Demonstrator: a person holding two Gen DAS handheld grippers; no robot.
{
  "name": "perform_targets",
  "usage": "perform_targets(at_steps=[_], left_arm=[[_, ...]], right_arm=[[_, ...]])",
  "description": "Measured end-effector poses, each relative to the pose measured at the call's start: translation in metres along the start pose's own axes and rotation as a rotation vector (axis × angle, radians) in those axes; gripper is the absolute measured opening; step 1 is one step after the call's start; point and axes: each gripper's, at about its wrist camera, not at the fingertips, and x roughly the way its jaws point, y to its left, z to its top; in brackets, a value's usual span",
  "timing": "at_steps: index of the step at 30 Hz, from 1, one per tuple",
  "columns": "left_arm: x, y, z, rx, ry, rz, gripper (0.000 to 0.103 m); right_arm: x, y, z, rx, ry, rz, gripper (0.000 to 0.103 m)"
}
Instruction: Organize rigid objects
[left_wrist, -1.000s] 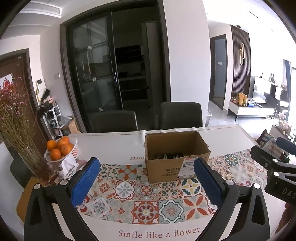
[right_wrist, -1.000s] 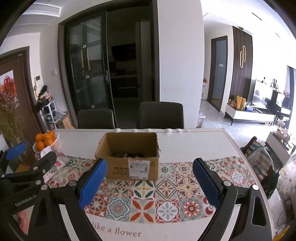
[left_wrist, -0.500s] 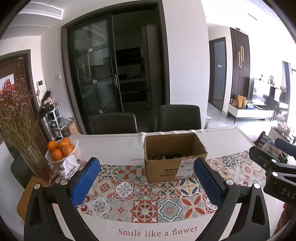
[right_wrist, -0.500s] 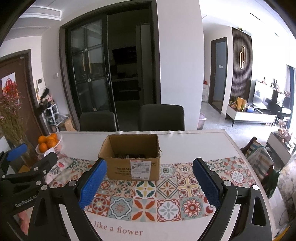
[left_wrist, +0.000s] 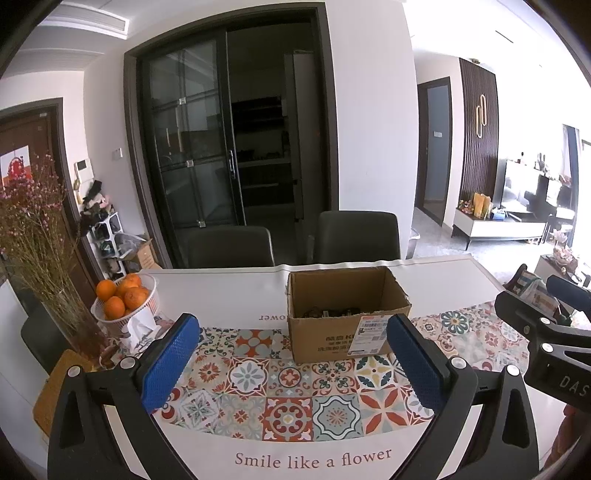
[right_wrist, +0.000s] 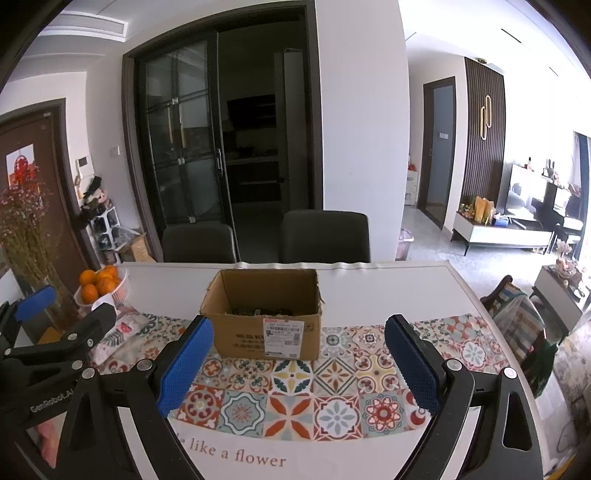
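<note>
Both wrist cameras look forward and slightly down across the desk (left_wrist: 229, 288) from its near edge, side by side, the left view set further left, and both share the cardboard box (left_wrist: 343, 325) (right_wrist: 264, 328), the two chairs and the dark glass doors behind.

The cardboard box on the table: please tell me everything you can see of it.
The cardboard box is brown corrugated board, rectangular, standing upright with its top open. A white shipping label and dark printed characters mark its near side. Small dark items lie at its bottom, too dim to identify. It stands on the patterned tablecloth, partly over the tile pattern. Neither gripper touches it.
</note>
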Motion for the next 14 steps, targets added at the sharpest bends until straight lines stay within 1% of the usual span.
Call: perform_targets(at_steps=[14], left_arm=[[-0.0032, -0.0037, 0.0003, -0.006, 0.006, -0.011, 0.103]], right_arm=[[0.0006, -0.0004, 0.0044, -0.004, 0.003, -0.003, 0.094]])
